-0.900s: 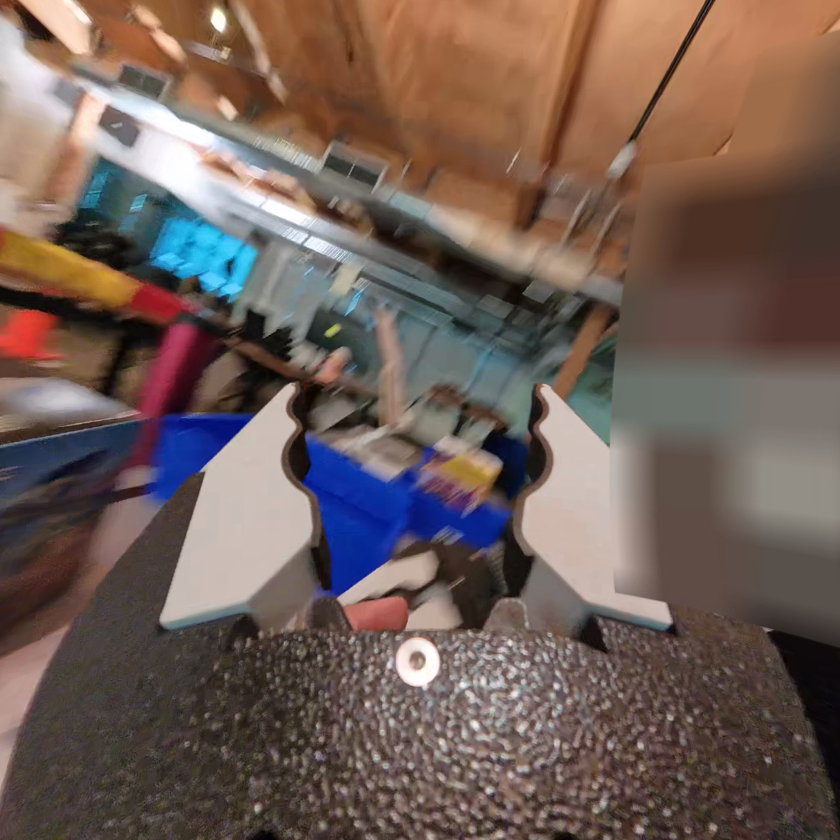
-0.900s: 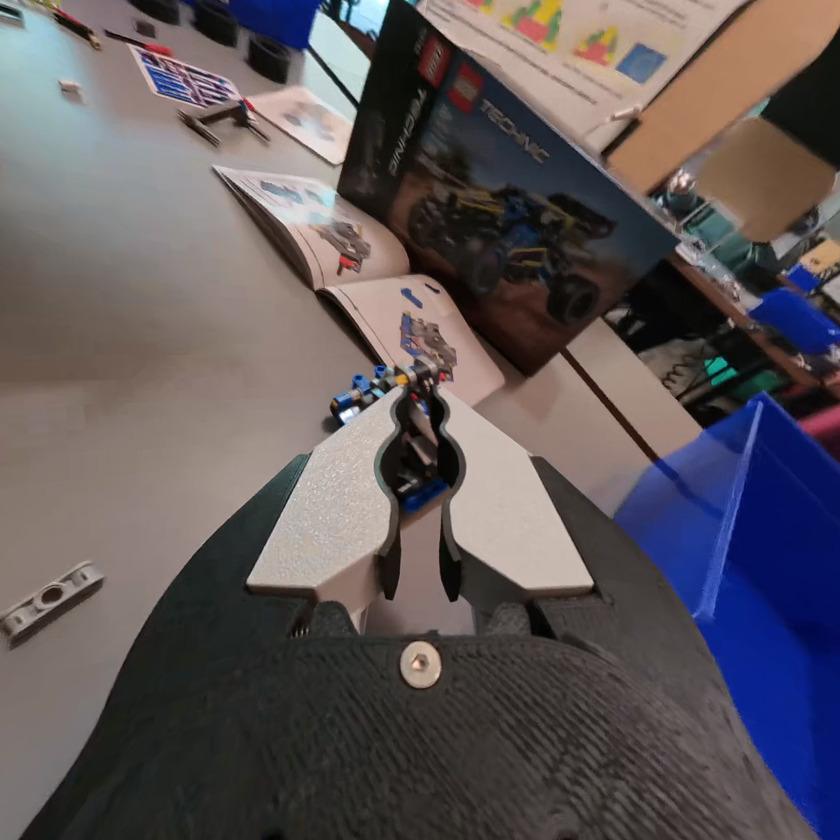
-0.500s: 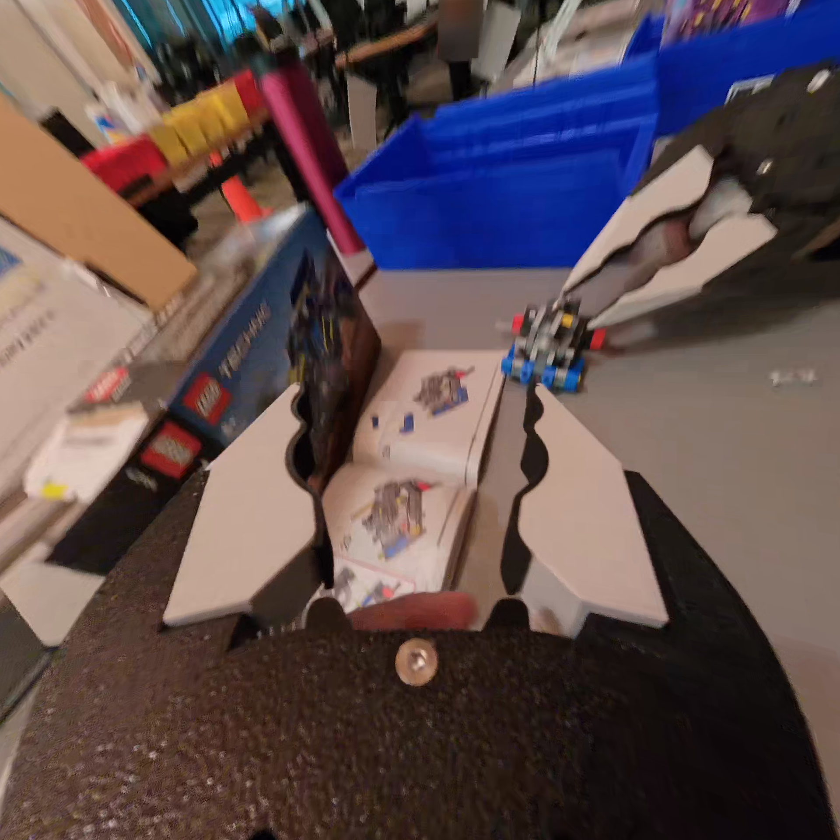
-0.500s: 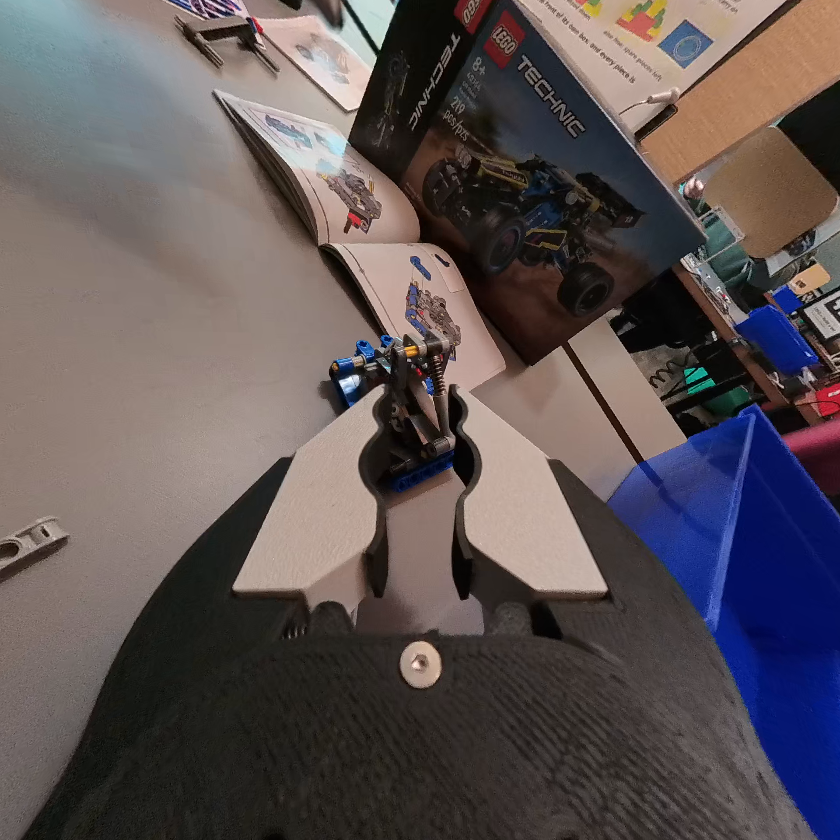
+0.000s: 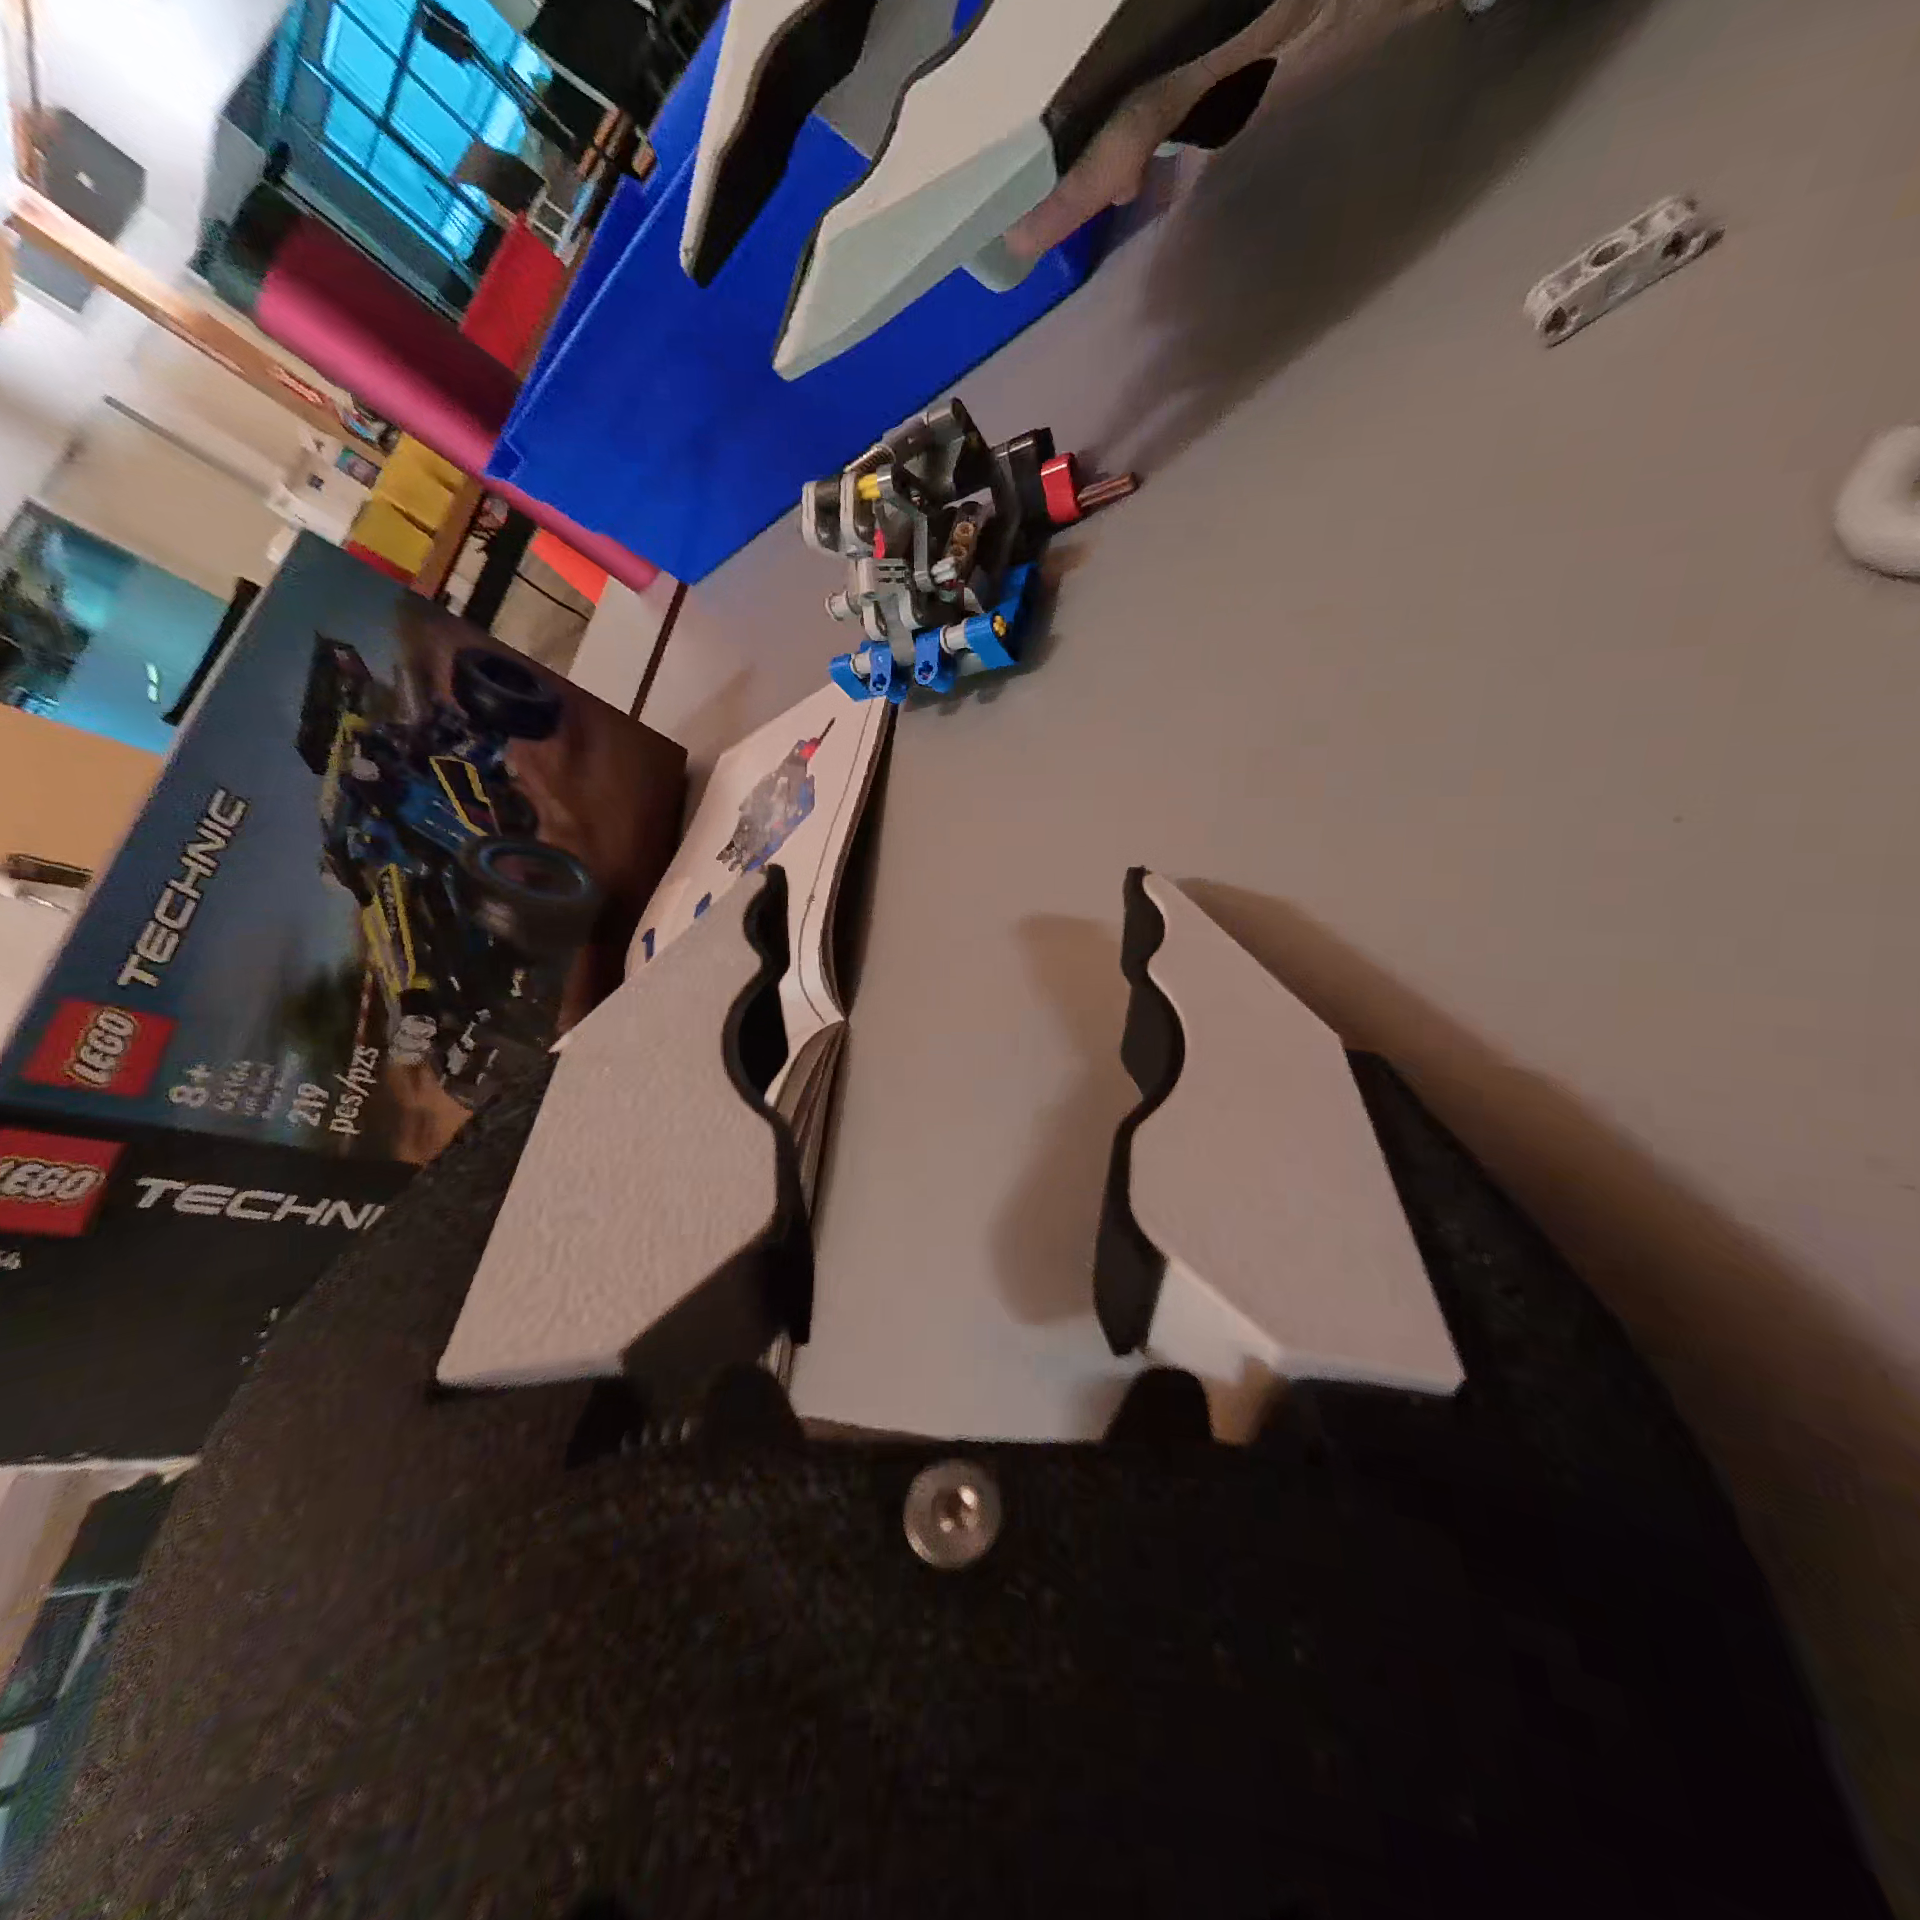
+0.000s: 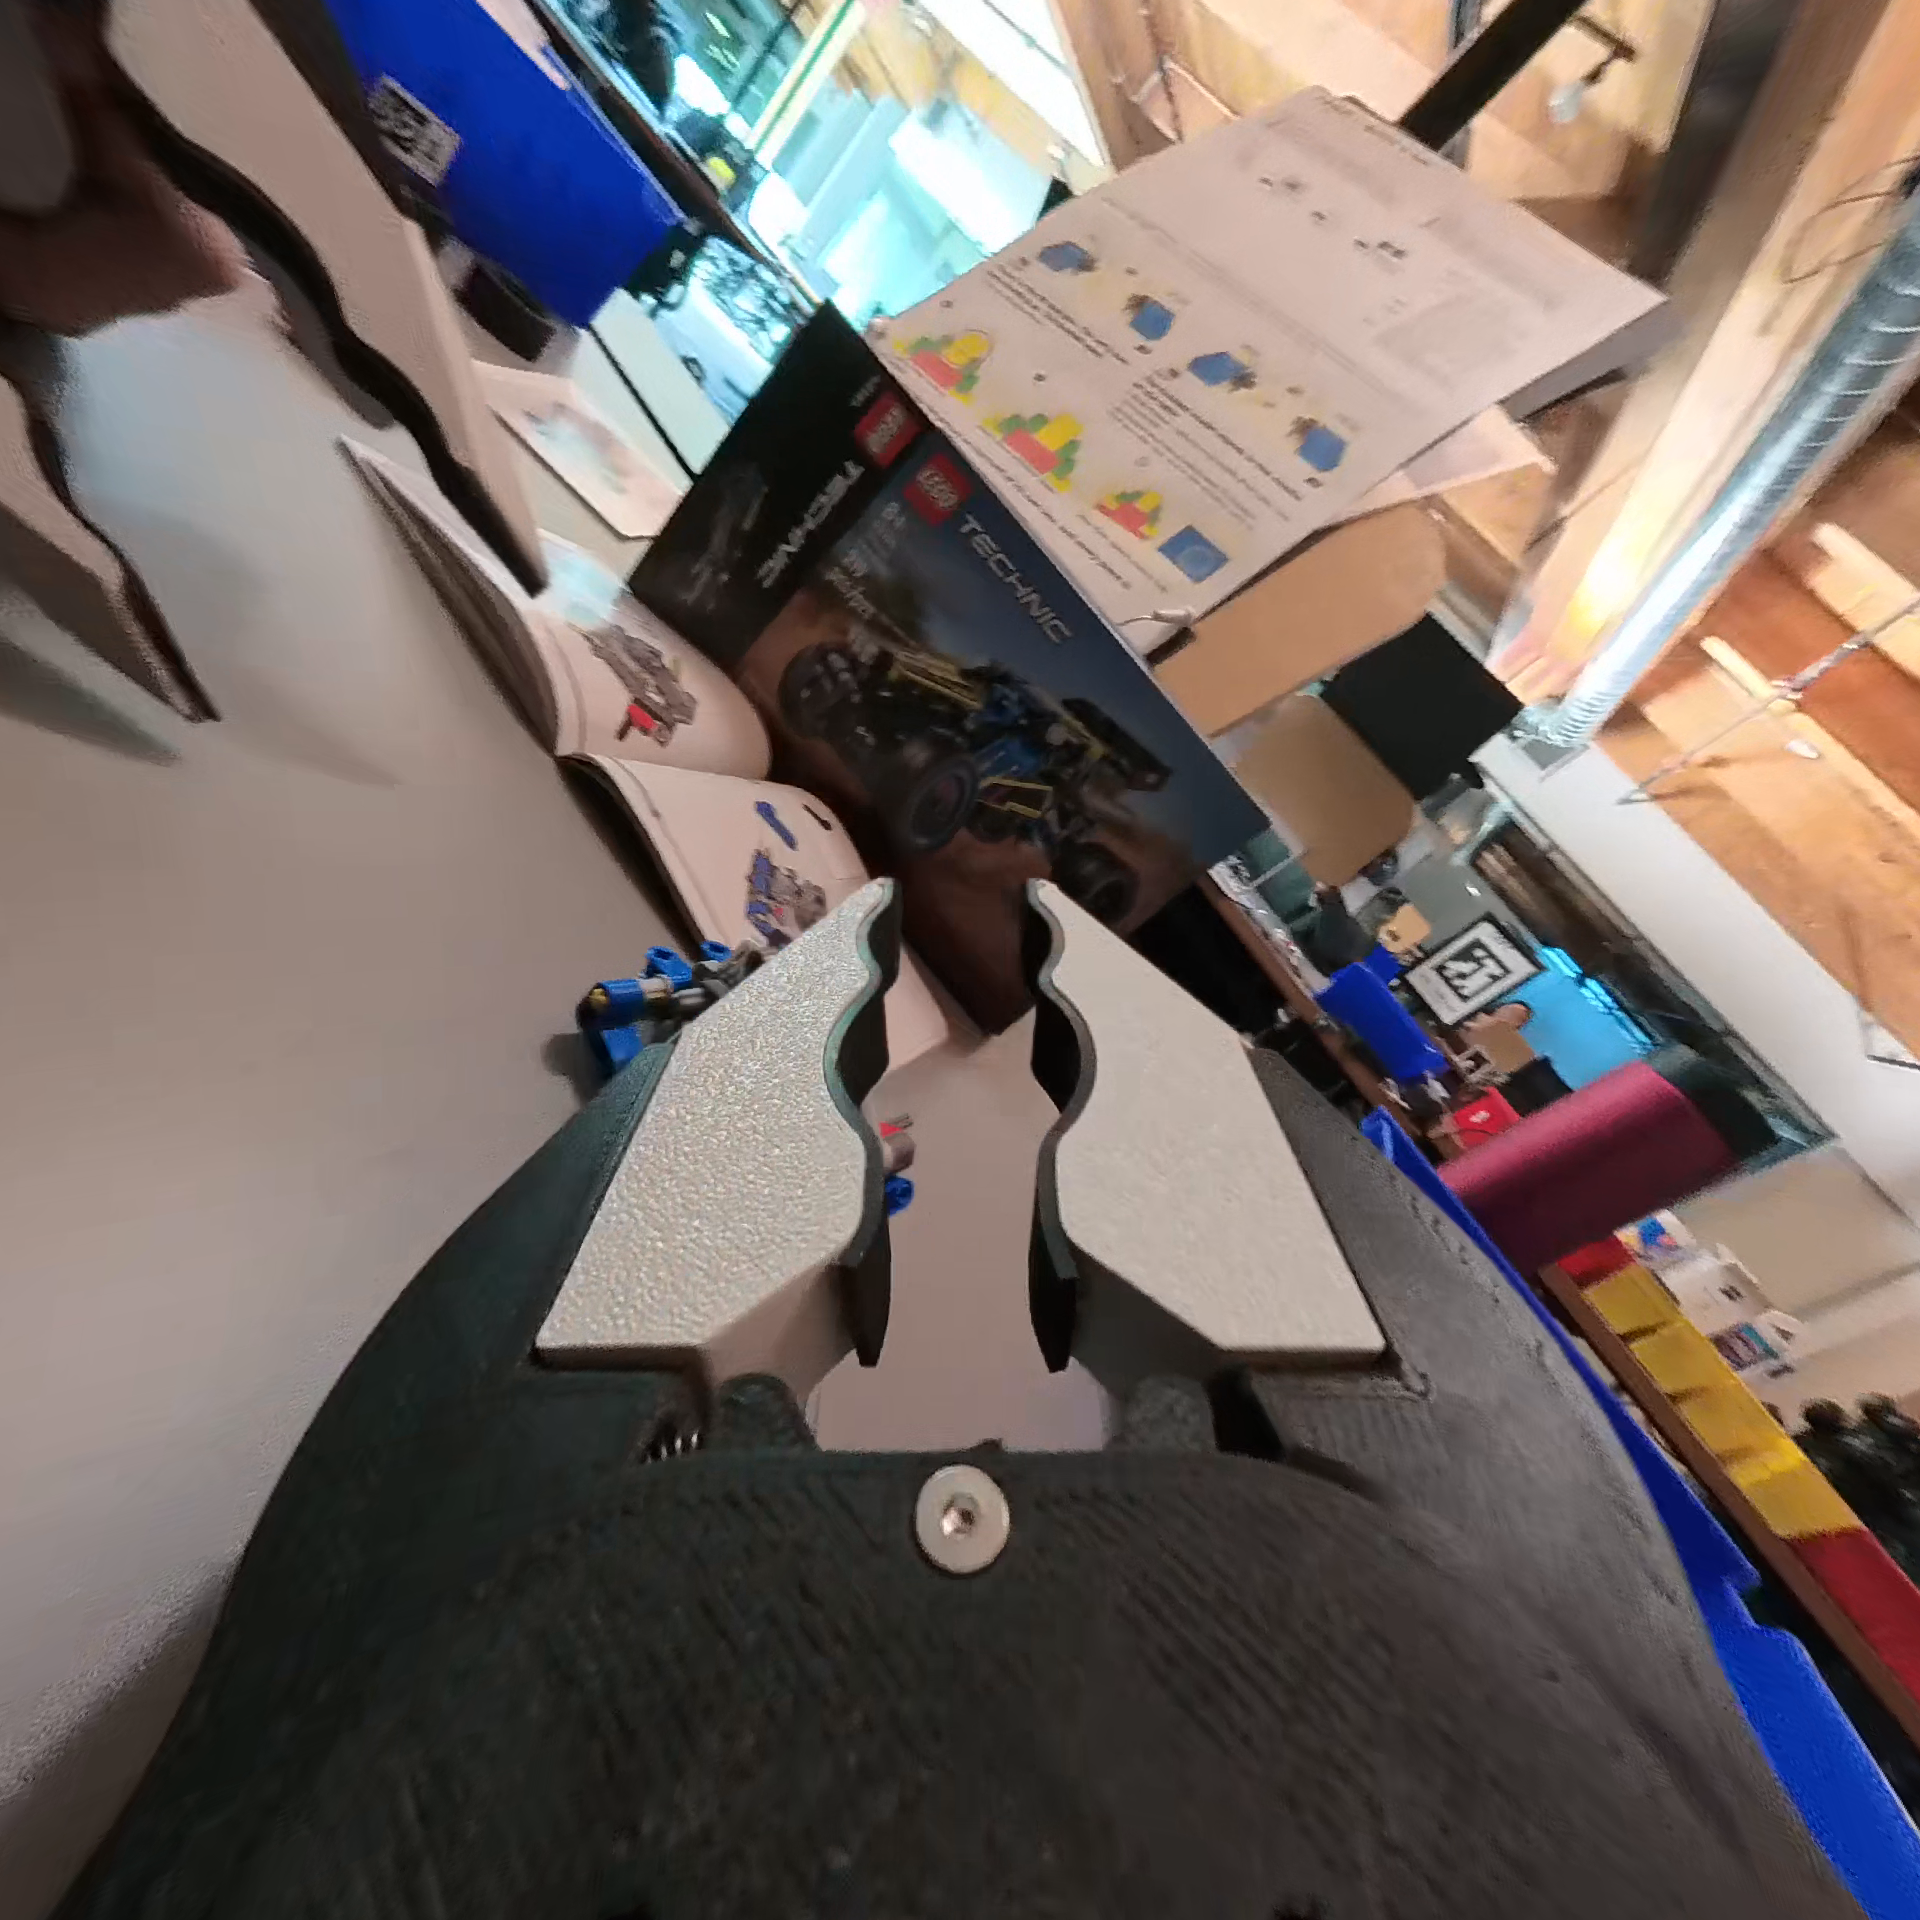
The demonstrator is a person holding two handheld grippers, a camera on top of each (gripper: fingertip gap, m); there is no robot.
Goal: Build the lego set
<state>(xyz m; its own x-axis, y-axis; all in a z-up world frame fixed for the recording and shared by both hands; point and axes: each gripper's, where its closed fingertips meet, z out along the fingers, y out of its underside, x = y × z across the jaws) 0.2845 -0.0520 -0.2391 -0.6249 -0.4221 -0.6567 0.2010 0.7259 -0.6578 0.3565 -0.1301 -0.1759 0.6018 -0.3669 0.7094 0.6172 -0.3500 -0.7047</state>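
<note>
- Toy brick assembly (image 5: 940,561): grey, black and blue, standing on the grey table (image 5: 1403,831). It lies well ahead of the left gripper (image 5: 951,904), slightly left of its centreline, and just below and left of the right gripper (image 6: 961,914).
- Orientation: the blue base end points toward the left gripper; the red-tipped axle (image 5: 1081,486) points away and to the right. The long axis runs roughly along the left gripper's line of sight.
- Left gripper: fingers spread wide, nothing between them, only bare table. It is held low over the table, rolled so that the surface slants across the view. Its left finger (image 5: 644,1143) overlaps the edge of the open instruction booklet (image 5: 769,821).
- Right gripper: jaws apart with a narrow gap and nothing in it. It is raised clear of the assembly, tips angled downward.
- Toy box (image 5: 343,862): standing left of the booklet.
- Blue bin (image 5: 665,416): beyond the assembly.
- Grey perforated beam (image 5: 1616,265): far ahead to the right of the left gripper, lying flat.
</note>
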